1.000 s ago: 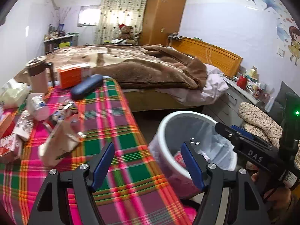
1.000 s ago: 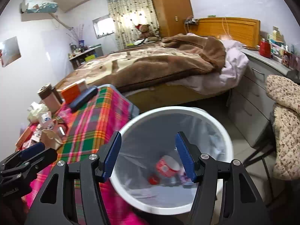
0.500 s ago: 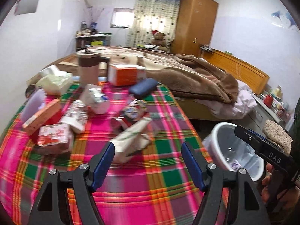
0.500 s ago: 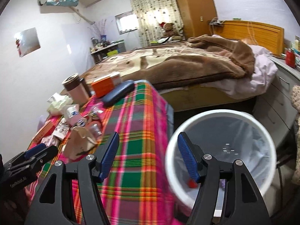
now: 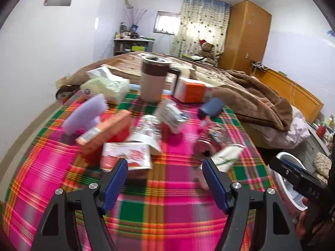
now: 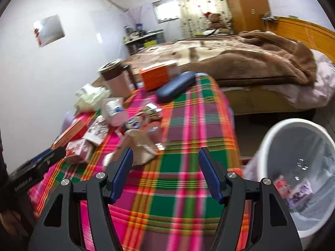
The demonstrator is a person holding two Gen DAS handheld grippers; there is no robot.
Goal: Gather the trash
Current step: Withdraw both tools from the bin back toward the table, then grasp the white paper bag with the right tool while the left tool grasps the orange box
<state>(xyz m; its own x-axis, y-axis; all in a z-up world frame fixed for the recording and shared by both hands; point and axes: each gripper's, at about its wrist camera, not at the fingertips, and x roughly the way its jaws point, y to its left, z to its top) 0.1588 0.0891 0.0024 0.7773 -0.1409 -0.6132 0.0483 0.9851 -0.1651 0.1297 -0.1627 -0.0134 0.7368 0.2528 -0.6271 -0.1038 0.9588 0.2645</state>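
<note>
Hovering above the plaid tablecloth [image 5: 167,219], both tools [image 5: 165,179] [image 6: 165,173] gape wide, holding nothing.

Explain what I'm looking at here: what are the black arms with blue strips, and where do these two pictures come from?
No robot here: a person holds one hand tool per hand, each with two-finger tongs and a camera looking out along the fingers. One picture comes from the left tongs, the other from the right tongs. The blue strips are the finger pads. Both tongs are open and hold nothing.

Below them is a table with a plaid cloth. On it lie packets and boxes, a crumpled paper bag, a mug, an orange box, a tissue pack and a dark blue case. The white bin beside the table already has some scraps inside. Each camera also catches the other tool at its edge. The pictures are partly blurred.
</note>
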